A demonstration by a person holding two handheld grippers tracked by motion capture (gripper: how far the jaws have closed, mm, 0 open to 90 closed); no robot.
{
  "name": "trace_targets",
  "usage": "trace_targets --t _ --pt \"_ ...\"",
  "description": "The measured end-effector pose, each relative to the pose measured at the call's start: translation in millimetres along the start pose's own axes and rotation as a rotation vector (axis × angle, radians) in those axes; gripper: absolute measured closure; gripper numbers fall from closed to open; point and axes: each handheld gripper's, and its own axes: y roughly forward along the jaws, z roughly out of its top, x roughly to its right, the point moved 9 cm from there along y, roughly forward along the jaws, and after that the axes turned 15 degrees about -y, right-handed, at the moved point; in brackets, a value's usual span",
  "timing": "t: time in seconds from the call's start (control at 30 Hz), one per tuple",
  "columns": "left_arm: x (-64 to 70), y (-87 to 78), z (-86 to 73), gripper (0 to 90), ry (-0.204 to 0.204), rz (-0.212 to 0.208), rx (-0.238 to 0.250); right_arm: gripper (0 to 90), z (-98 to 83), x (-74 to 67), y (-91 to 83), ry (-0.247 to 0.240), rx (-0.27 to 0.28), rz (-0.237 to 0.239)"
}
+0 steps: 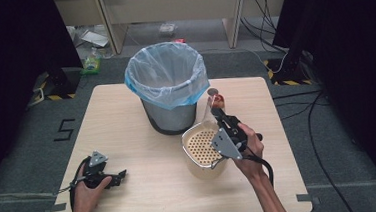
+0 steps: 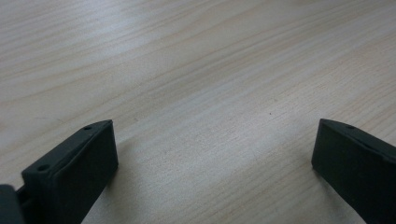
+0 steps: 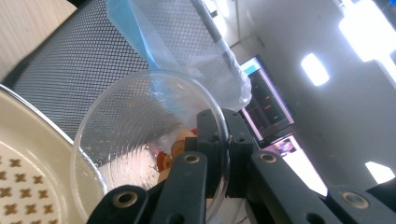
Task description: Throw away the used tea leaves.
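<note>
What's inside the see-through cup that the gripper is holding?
Inside the clear cup, small red and tan bits sit near the right gripper. The jaws cover part of them, so what they are stays unclear.

Grey carpet floor [image 1: 23, 142], black curtains [image 1: 12, 53]

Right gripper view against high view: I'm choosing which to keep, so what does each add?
The right gripper view alone shows the right hand-held gripper clamped on the clear bowl rim, with food scraps inside. The high view alone shows the left hand-held gripper resting on the table, apart from everything. Both show the lined mesh bin and the perforated cream basket.
</note>
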Motion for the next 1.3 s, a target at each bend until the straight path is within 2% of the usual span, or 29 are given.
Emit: trace_targets --t 0.07,0.1,0.17,0.27,0.37,0.4,0.47,0.57,0.6,0.67,0.73,0.9,0.93,1.0,1.03,1.1,1.13,1.2,1.23,1.27,1.3 --pt "0.0 0.0 0.0 0.0 0.0 0.0 0.0 88.1 0.5 -6.2 3.8 -0.092 -0.024 -0.024" --pt "0.0 0.0 0.0 0.0 0.0 0.0 0.0 88.2 0.5 -6.2 3.8 -0.092 -0.024 -0.024" --pt "0.0 0.0 0.0 0.0 0.0 0.0 0.0 88.2 10.9 -6.6 0.9 -0.147 -0.004 -0.043" --pt "0.0 0.0 0.0 0.0 0.0 0.0 0.0 88.2 11.1 -13.9 4.5 -0.186 -0.022 -0.055" --pt "0.0 0.0 0.0 0.0 0.0 0.0 0.0 88.3 15.4 -16.4 3.5 -0.245 -0.009 -0.083" --pt "0.0 0.0 0.0 0.0 -0.001 0.0 0.001 88.3 10.2 -19.0 6.9 -0.271 -0.037 -0.074" --pt "0.0 0.0 0.0 0.0 0.0 0.0 0.0 88.3 10.0 -16.1 4.6 -0.305 -0.026 -0.117" --pt "0.0 0.0 0.0 0.0 0.0 0.0 0.0 88.4 8.2 -15.6 3.4 -0.339 -0.033 -0.126" --pt "0.0 0.0 0.0 0.0 0.0 0.0 0.0 88.3 6.0 -16.2 2.4 -0.323 -0.043 -0.128" --pt "0.0 0.0 0.0 0.0 0.0 0.0 0.0 88.4 9.2 -13.1 -0.8 -0.346 -0.027 -0.145" --pt "0.0 0.0 0.0 0.0 0.0 0.0 0.0 88.4 4.4 -14.5 1.4 -0.359 -0.05 -0.142" --pt "0.0 0.0 0.0 0.0 0.0 0.0 0.0 88.4 13.2 -14.8 -0.8 -0.409 -0.021 -0.183" --pt "0.0 0.0 0.0 0.0 0.0 0.0 0.0 88.4 12.4 -17.2 0.4 -0.417 -0.03 -0.176" --pt "0.0 0.0 0.0 0.0 0.001 0.0 0.0 88.4 18.0 -20.8 -2.6 -0.438 0.0 -0.19" --pt "0.0 0.0 0.0 0.0 0.0 0.0 0.0 88.4 18.3 -21.3 -2.2 -0.457 -0.004 -0.186" --pt "0.0 0.0 0.0 0.0 0.0 0.0 0.0 88.4 17.0 -21.3 -2.3 -0.451 -0.01 -0.19" --pt "0.0 0.0 0.0 0.0 0.0 0.0 0.0 88.4 20.0 -18.2 -4.8 -0.44 0.008 -0.207" --pt "0.1 0.0 0.0 0.0 -0.001 -0.001 0.001 88.3 13.0 -21.2 -0.8 -0.437 -0.026 -0.179" --pt "0.0 0.0 0.0 0.0 0.0 0.0 0.0 88.4 13.8 -22.5 -1.7 -0.438 -0.019 -0.179" --pt "0.0 0.0 0.0 0.0 0.0 0.0 0.0 88.4 19.7 -21.5 -5.1 -0.445 0.012 -0.195" --pt "0.0 0.0 0.1 0.0 0.0 0.0 0.0 88.4 20.5 -19.8 -5.2 -0.451 0.007 -0.2"
